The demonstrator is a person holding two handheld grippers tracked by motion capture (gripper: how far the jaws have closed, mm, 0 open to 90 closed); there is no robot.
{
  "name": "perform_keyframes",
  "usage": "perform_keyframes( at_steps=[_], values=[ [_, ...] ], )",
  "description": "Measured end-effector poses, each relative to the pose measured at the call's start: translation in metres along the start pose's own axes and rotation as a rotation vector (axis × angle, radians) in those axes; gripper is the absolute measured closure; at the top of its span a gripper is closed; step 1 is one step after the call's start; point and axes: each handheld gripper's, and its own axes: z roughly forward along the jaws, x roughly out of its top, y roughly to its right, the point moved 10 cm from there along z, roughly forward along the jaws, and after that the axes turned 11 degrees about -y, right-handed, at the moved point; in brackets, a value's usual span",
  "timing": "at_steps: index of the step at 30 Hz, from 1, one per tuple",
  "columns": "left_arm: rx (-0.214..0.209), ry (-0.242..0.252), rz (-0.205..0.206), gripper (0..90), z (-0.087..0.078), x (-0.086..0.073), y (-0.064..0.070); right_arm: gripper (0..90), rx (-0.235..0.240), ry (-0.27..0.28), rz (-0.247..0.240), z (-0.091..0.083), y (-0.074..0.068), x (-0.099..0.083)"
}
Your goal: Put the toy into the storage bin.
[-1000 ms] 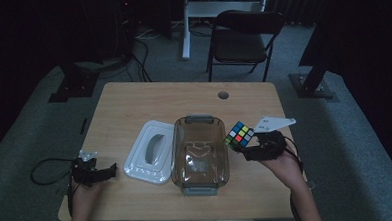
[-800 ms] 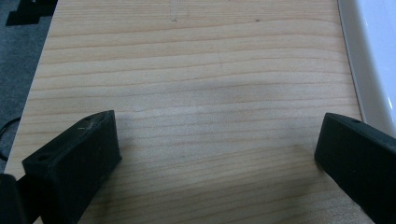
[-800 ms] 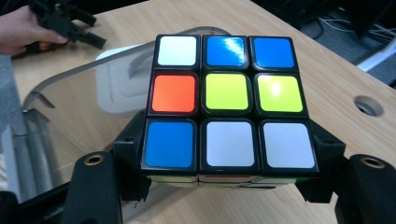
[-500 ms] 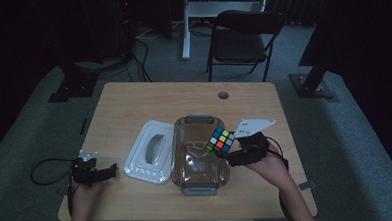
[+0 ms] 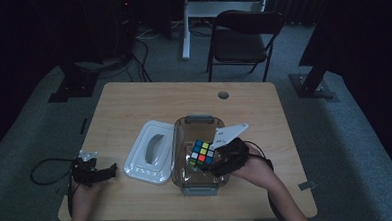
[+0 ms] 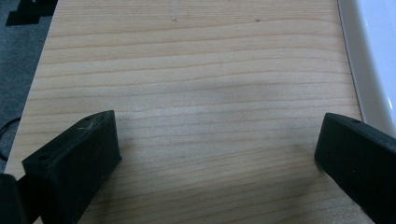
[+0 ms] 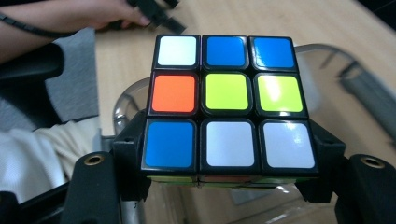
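A scrambled colour cube (image 5: 202, 153) (image 7: 227, 100) hangs over the open clear plastic container (image 5: 181, 146) in the middle of the table. My right gripper (image 5: 217, 158) (image 7: 228, 172) is shut on the cube, its jaws pressing the cube's lower sides. The container's curved wall (image 7: 327, 53) shows behind and below the cube. The container's white lid (image 5: 151, 151) lies flat just left of it. My left gripper (image 5: 105, 172) (image 6: 217, 151) rests low over bare wood near the table's front left corner, open, with nothing between its jaws. The lid's edge (image 6: 373, 60) lies to its right.
The wooden table (image 5: 148, 102) has a round cable hole (image 5: 223, 95) at the back. A white card (image 5: 231, 133) rides on top of the right gripper. A black folding chair (image 5: 243, 36) stands behind the table. A cable (image 5: 46, 167) loops off the table's left edge.
My right gripper has carried the cube leftwards and down, from beside the container's right rim to above its inside. The left gripper has stayed where it was.
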Motion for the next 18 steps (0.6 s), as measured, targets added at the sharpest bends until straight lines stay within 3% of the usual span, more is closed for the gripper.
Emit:
perform_keyframes(
  at_steps=[10,18],
  values=[
    [0.0,0.0,0.0,0.5,0.0,0.0,0.0,33.6,0.048,-0.118,-0.044,0.038,-0.007,-0.003],
    [0.0,0.0,0.0,0.5,0.0,0.0,0.0,33.6,0.075,-0.193,-0.07,0.052,-0.009,-0.007]
  ],
)
